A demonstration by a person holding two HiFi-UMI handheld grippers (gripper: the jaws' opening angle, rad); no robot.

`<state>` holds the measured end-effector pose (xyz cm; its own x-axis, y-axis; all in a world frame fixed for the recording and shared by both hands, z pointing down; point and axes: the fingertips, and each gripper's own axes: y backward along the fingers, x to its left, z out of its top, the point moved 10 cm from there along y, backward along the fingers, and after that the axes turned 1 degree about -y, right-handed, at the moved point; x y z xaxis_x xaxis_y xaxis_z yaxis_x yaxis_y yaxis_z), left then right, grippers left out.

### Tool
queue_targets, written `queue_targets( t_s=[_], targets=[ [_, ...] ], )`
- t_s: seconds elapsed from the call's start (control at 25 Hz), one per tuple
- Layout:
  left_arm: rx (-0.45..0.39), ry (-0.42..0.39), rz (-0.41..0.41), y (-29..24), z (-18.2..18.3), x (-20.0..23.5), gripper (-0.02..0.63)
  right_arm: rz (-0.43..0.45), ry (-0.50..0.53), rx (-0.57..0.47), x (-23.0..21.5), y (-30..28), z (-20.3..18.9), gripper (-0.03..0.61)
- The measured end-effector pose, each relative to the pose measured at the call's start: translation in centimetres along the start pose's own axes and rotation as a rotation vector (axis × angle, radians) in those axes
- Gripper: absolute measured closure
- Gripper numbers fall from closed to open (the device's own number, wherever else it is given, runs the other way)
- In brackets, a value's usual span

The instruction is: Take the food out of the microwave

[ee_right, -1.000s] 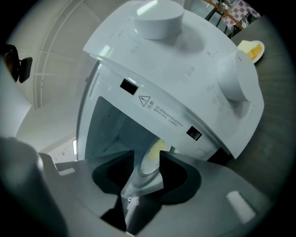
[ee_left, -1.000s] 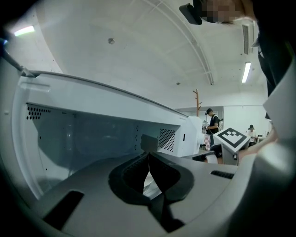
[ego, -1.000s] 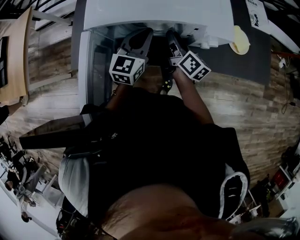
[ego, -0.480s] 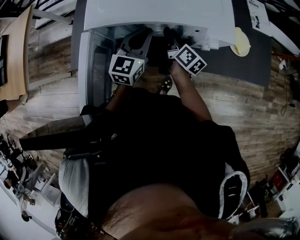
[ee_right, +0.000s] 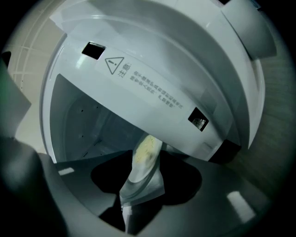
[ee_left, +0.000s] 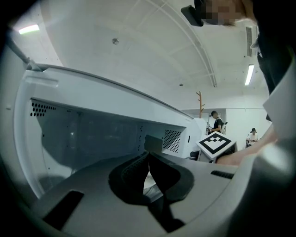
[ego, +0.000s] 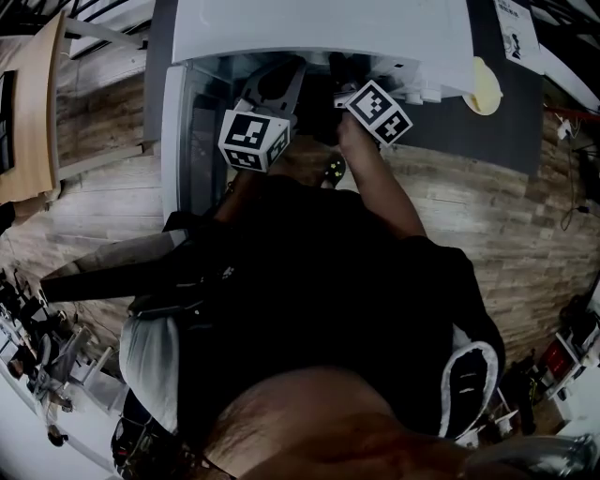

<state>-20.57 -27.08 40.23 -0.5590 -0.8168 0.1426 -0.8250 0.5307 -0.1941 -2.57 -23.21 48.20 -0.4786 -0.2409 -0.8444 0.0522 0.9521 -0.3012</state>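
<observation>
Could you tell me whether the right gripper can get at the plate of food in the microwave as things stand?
Probably yes: the microwave stands open, and the right gripper already has the plate between its jaws, which have just been opening. Nothing stands in the way.

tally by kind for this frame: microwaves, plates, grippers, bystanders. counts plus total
microwave: 1
plate with food: 1
grippers: 2 (left gripper shut; right gripper jaws just opened wider, plate with food between them)
bystanders: 2
total: 6
</observation>
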Motion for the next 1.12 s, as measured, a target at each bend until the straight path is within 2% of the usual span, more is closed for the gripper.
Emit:
queue_targets(
  t_s=[0.28, 0.44, 0.52, 0.8, 1.12],
  targets=[
    [0.000, 0.011, 0.001, 0.0, -0.3, 0.4, 0.606, -0.095, -0.036, -0.009, 0.0, -0.6, 0.3, 0.436],
    [-0.013, 0.010, -0.004, 0.1, -0.3, 0.7, 0.606, -0.145, -0.044, -0.011, -0.2, -0.8, 0.4, 0.487],
    [-0.015, 0.018, 0.002, 0.2, -0.3, 0.9, 0.606, -0.158, -0.049, -0.010, -0.3, -0.8, 0.4, 0.536],
    [-0.015, 0.022, 0.016, 0.4, -0.3, 1.2, 0.606, -0.151, -0.083, -0.023, -0.6, -0.4, 0.2, 0.545],
    [-0.007, 0.015, 0.011, 0.0, -0.4, 0.7, 0.606, -0.106, -0.077, -0.006, -1.0, 0.9, -0.7, 0.543]
  ],
)
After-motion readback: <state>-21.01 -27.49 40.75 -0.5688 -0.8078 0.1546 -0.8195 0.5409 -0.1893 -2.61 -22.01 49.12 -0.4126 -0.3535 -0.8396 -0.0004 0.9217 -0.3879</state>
